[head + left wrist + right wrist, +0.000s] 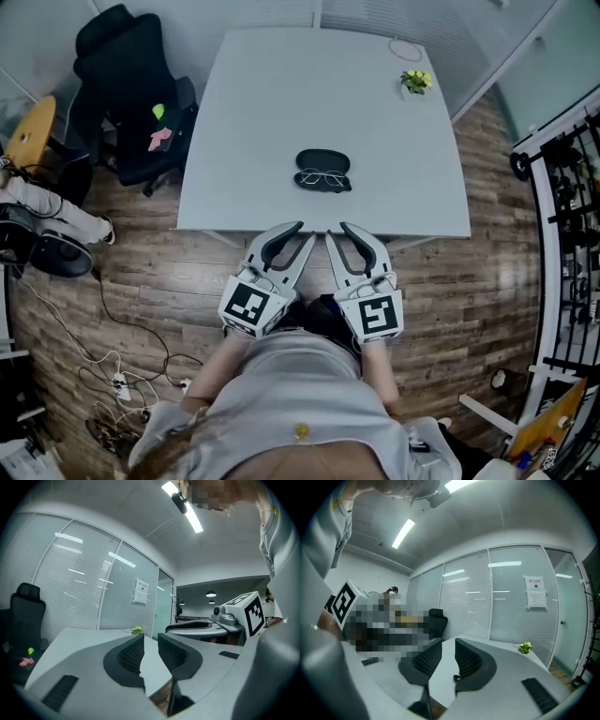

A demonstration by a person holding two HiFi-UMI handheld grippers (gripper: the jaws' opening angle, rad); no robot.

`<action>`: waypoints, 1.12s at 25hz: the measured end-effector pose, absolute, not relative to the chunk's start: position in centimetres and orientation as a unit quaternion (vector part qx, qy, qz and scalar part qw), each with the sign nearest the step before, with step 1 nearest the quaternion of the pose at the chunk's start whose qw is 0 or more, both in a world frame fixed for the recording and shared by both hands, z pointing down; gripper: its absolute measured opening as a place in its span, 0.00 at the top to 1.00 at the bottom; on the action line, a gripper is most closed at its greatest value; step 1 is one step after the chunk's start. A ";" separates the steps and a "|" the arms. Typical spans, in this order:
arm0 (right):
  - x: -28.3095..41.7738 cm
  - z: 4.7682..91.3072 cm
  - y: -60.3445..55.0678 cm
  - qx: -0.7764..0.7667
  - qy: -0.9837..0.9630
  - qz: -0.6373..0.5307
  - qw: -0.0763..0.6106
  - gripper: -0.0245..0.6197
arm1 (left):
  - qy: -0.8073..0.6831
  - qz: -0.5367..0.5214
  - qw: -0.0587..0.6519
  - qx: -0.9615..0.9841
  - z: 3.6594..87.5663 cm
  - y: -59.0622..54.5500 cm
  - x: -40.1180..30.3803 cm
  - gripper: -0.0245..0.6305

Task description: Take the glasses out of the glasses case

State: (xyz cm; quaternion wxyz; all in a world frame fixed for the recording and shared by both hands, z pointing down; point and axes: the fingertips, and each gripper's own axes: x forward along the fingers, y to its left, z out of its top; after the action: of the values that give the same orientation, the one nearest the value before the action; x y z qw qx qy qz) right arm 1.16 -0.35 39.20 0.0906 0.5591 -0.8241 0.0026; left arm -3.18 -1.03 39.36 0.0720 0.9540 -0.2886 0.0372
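A black glasses case (322, 160) lies near the middle of the white table (253, 112). A pair of thin-framed glasses (322, 179) rests against its near side. Both grippers hover side by side over the table's near edge, short of the case. My left gripper (305, 233) points at the table, and its jaws stand apart with nothing between them (150, 652). My right gripper (337, 232) is beside it, jaws likewise apart and empty (447, 657). In the right gripper view a small dark bit of the case (455, 677) peeks out between the jaws.
A small potted plant (415, 82) stands at the table's far right corner. A black office chair (131, 94) with small bright items on its seat stands left of the table. Cables lie on the wood floor (112, 366) at lower left. Glass partitions with blinds (506, 602) lie beyond.
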 end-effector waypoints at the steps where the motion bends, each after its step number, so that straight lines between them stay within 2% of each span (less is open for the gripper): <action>1: 1.2 39.3 -0.8 0.559 -0.824 0.002 0.094 0.82 | -0.288 0.036 0.074 0.954 39.4 -1.4 -3.3 0.81; 28: 5.2 40.5 -15.2 0.493 -0.861 0.014 0.129 0.82 | -0.312 0.063 0.096 0.943 40.6 -14.8 1.9 0.81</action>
State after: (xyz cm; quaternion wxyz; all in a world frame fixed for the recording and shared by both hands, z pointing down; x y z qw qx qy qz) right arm 5.22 -15.19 40.51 0.1285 0.4927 -0.8605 0.0142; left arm 1.85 -14.80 40.60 0.0960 0.9432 -0.3118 0.0635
